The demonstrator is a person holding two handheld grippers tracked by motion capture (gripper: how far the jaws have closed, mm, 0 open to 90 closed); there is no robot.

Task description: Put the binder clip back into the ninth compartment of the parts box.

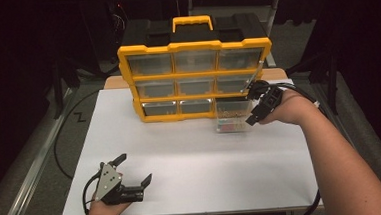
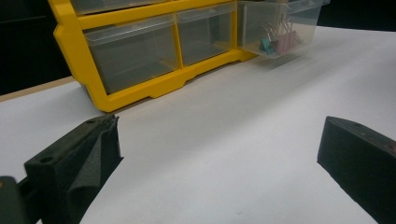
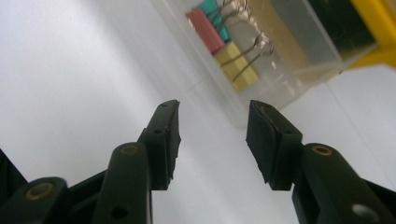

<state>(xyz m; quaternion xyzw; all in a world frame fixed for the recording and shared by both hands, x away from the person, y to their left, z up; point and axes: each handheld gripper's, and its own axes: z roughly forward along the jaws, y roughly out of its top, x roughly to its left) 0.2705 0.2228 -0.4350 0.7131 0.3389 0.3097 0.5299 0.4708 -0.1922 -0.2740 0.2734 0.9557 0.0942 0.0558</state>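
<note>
The yellow organiser [image 1: 196, 79] is standing upright toward the far edge of the white worktop [image 1: 192, 162], its clear drawers facing the person. The bottom right drawer [image 1: 231, 121] is sticking out over the worktop, well clear of the frame, and coloured binder clips [image 3: 223, 44] are lying in it: pink, teal and yellow ones.

The right tongs [image 1: 255, 114] are hovering just beside the drawer's front right corner, released, jaws parted with nothing between them and the pads not touching the plastic. In the right gripper view the drawer's clear wall is sitting just past the tips.

The left tongs [image 1: 134, 172] are resting near the worktop's near left edge, spread wide and grasping nothing. Between them and the organiser a broad stretch of bare white surface is lying open. A black cable [image 1: 67, 130] is looping on the floor to the left.

I am making out no readable writing or brand.
</note>
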